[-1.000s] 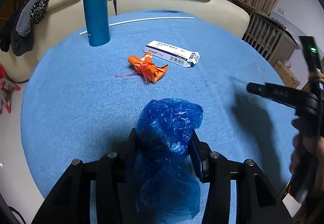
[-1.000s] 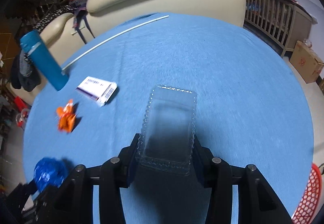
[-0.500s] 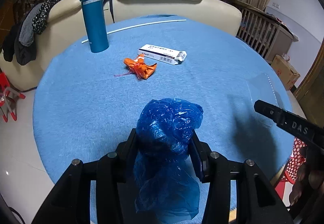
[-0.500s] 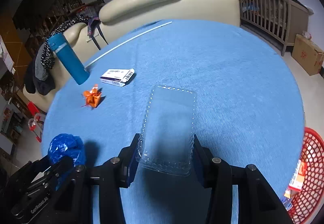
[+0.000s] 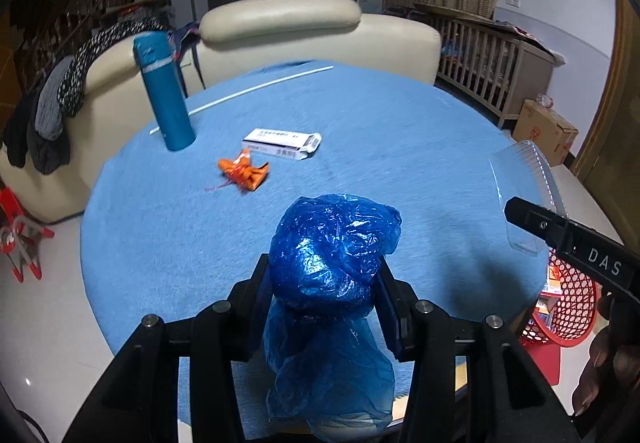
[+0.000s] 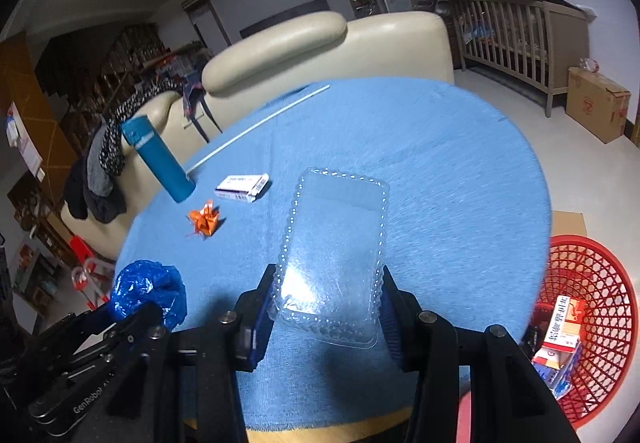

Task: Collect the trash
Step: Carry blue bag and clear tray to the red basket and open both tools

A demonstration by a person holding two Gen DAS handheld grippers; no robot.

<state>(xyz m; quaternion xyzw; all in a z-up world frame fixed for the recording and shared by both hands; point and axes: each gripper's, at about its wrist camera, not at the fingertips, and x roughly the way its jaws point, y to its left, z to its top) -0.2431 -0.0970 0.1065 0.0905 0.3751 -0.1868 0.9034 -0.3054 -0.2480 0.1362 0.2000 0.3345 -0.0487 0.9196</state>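
Observation:
My left gripper [image 5: 324, 299] is shut on a crumpled blue plastic bag [image 5: 332, 255] and holds it above the near edge of the round blue table [image 5: 400, 131]. My right gripper [image 6: 326, 307] is shut on a clear plastic tray [image 6: 336, 243], also held above the table; the tray also shows in the left wrist view [image 5: 524, 183]. An orange wrapper [image 5: 244, 173] and a white carton box [image 5: 282, 139] lie on the table farther off. A red mesh basket [image 6: 584, 323] with some packets in it stands on the floor at the right.
A tall teal flask [image 5: 164, 95] stands at the table's far left, with a thin white rod [image 5: 244, 95] behind it. A cream sofa [image 5: 280, 27] with clothes draped on it is behind the table. A wooden crib [image 6: 520, 39] and a cardboard box [image 6: 596, 107] stand at the right.
Both grippers have pulled back and risen from the table with their loads. The red basket has come into view at the right.

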